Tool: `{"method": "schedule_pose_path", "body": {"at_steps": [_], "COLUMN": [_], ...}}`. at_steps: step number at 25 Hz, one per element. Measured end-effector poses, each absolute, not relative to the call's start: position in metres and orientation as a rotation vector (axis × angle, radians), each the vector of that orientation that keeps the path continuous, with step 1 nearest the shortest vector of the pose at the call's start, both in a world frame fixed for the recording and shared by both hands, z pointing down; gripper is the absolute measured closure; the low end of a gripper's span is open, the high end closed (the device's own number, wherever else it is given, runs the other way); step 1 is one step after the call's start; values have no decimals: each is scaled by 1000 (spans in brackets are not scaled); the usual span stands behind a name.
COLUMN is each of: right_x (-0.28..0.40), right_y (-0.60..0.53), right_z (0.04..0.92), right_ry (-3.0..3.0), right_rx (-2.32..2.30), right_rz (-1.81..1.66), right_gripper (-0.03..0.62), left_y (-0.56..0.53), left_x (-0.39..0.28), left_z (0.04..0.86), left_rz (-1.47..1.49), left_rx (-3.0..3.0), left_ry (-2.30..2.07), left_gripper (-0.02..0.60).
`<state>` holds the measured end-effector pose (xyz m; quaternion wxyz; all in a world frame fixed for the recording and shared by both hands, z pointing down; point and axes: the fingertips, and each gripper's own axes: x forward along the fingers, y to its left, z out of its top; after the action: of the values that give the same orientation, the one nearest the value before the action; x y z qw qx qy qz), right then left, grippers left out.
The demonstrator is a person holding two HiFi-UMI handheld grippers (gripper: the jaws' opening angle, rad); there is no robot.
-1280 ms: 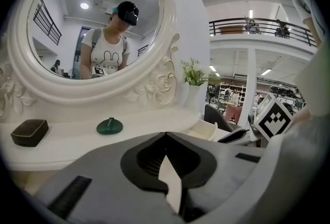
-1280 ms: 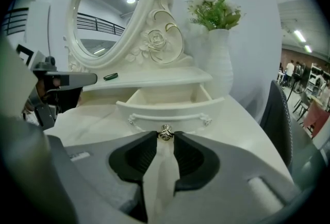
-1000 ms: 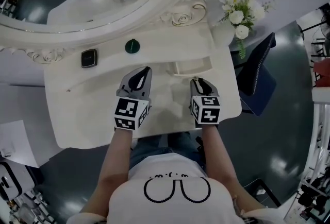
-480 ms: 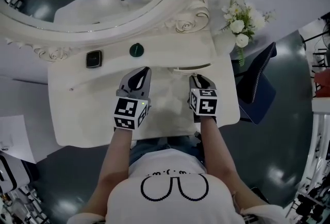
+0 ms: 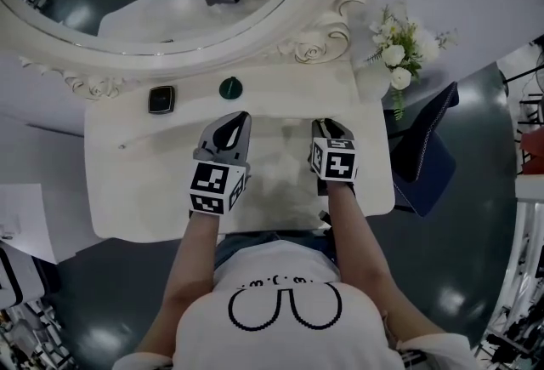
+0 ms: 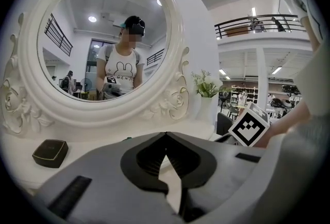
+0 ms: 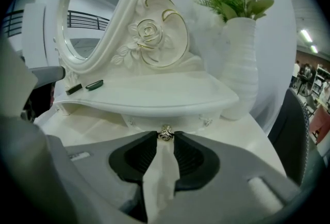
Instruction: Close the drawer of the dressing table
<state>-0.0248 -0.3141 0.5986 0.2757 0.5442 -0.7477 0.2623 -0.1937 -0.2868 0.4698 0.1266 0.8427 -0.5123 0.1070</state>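
At one o'clock on the white desk [image 5: 127, 198], beneath its raised shelf, the drawer [image 7: 165, 121] sits with its front about flush. The right hand-held gripper [image 5: 327, 128] has its jaws narrowly parted, their tips pinched on the small metal drawer knob [image 7: 165, 135]. The closing push looks all but finished; the next move calls for releasing the knob. At nine o'clock of it, the left hand-held gripper [image 6: 166, 134] hovers empty, jaws together.

Dark, glossy floor [image 5: 459, 275] catching ceiling-light glare. Dark blue chair [image 5: 425, 157] just off the tabletop's [image 5: 136, 207] right edge. Beyond, a railed upper balcony [image 6: 258, 24], white pillar [image 6: 260, 71], strip lights [image 6: 277, 70], shelving [image 6: 246, 97].
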Motion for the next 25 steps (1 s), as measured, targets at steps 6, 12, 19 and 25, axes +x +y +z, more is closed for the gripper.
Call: {"method": "schedule_pose_path", "body": {"at_steps": [6,12,19,25], "right_x": [-26,-33,-36,-43], "right_y": [-317,-309,-287,-265], "right_z": [599,597,567,500], "right_ry": [-2007,-2051,-2112,-2238], "right_rx": [1469,1463,1487,1538], "right_rz": [732,790,765,632], "right_gripper": [490,202,198,200], "left_y": [-287,-284,-277,-276], "left_x": [-198,-196,-193,-193], "left_z": [462,460,450,422], "left_rz": [306,298,276,209], "left_rx": [2454,2467,2517,2586], "left_ry": [-1520,-1505,-1464,-1461], "left_gripper": [583,583,583,583]}}
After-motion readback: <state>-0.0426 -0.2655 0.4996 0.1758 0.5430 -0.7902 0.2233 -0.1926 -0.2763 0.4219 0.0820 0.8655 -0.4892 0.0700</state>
